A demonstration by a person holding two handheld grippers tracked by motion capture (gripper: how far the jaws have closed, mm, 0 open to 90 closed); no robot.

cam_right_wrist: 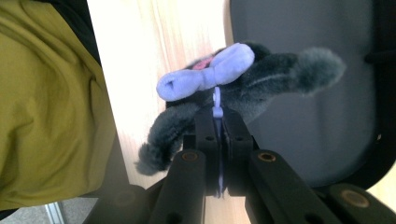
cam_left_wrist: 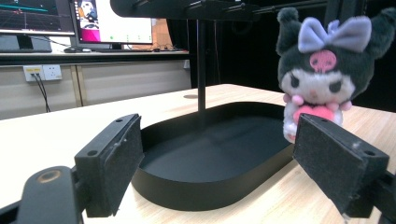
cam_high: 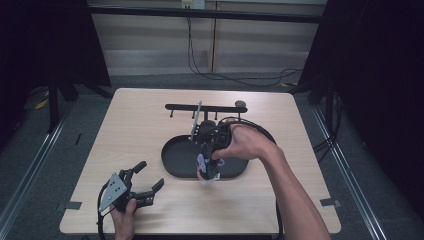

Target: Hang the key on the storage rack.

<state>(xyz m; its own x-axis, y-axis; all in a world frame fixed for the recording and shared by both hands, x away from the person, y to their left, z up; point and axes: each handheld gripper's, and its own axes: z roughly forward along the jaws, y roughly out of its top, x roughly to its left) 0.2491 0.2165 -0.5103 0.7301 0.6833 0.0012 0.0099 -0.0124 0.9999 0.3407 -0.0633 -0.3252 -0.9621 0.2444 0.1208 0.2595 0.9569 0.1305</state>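
Mid-lift: R gripper (cam_right_wrist: 218, 122) clamped on plush toy (cam_right_wrist: 261, 79) loop, frame centre; next, hook onto rack (cam_high: 205, 107). L gripper (cam_left_wrist: 224, 158) open, idle.

The high view is dim, dark at both sides, with the worktop (cam_high: 150, 130) evenly lit and soft shadows. The left gripper view is brighter; its monitors (cam_left_wrist: 74, 21) glare. The right gripper view is soft, the near sleeve (cam_right_wrist: 46, 93) blurred.

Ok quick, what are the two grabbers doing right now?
Left gripper: open, holding nothing.
Right gripper: closed on the lilac loop of the plush toy.
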